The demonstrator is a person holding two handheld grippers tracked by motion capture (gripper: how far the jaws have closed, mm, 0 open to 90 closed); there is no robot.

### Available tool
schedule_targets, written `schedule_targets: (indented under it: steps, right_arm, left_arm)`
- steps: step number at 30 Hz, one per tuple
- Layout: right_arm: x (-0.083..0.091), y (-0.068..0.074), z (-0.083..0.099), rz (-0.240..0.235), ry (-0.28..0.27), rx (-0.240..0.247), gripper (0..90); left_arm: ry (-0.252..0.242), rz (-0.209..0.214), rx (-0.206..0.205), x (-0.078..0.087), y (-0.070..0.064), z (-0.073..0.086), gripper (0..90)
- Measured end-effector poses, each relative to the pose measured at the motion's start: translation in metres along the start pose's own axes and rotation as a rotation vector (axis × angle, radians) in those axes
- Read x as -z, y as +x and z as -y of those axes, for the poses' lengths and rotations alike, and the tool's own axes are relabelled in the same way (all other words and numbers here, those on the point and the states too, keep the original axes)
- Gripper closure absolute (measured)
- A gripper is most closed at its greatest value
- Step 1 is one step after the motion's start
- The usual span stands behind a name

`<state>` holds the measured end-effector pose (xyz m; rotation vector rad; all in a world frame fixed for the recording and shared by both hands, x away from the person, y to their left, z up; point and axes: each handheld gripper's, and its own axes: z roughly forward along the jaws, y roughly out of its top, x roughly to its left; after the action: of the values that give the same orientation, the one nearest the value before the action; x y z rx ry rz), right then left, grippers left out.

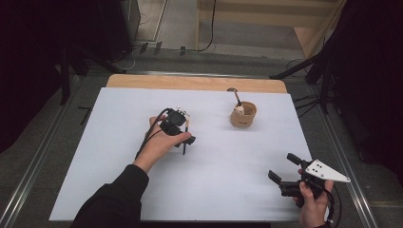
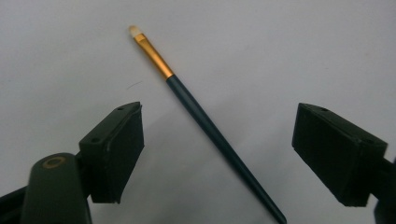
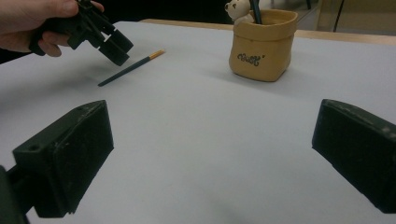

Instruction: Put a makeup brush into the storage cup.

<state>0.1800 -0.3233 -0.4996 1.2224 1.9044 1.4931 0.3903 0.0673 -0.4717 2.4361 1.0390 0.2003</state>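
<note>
A paintbrush (image 2: 205, 122) with a dark blue handle, gold ferrule and pale tip lies flat on the white table sheet (image 1: 119, 180). My left gripper (image 2: 217, 112) hovers open just above it, one jaw on each side of the handle, not touching it. In the high view the left gripper (image 1: 182, 134) is left of centre, with the paintbrush (image 1: 185, 146) poking out beneath it. A tan pot (image 1: 243, 115) with a small bear figure holds another dark brush (image 1: 237, 99). My right gripper (image 1: 283, 166) is open and holds nothing at the near right.
The right gripper view looks across the sheet to the tan pot (image 3: 264, 46), the paintbrush (image 3: 130, 69) and the left gripper (image 3: 102, 35) in a hand. A wooden table edge (image 1: 190, 83) runs along the far side. Dark stands and cables surround the table.
</note>
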Motion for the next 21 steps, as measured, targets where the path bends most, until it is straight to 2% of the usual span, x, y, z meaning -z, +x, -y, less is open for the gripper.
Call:
schedule_targets:
  steps: [3,7,11,21]
  right_arm:
    - [-0.0001,-0.0002,0.0001,-0.001,0.001,0.001,0.0]
    - [-0.0003,0.0001,0.0000,0.001,0.003,0.001,0.0]
    - [-0.0007,-0.0003,0.0004,0.000,0.006,0.002,0.0]
    - [-0.0010,-0.0002,0.0005,0.002,0.010,0.006,0.0]
  left_arm:
    - [0.000,-0.016,0.011,-0.0014,-0.0001,-0.0009,23.0]
    - [0.007,-0.012,0.016,-0.0027,-0.0004,-0.0018,28.9]
    - [0.024,-0.017,-0.002,-0.0040,-0.0012,-0.0028,35.4]
    - [0.077,-0.018,-0.004,-0.0078,-0.0022,-0.0062,47.1]
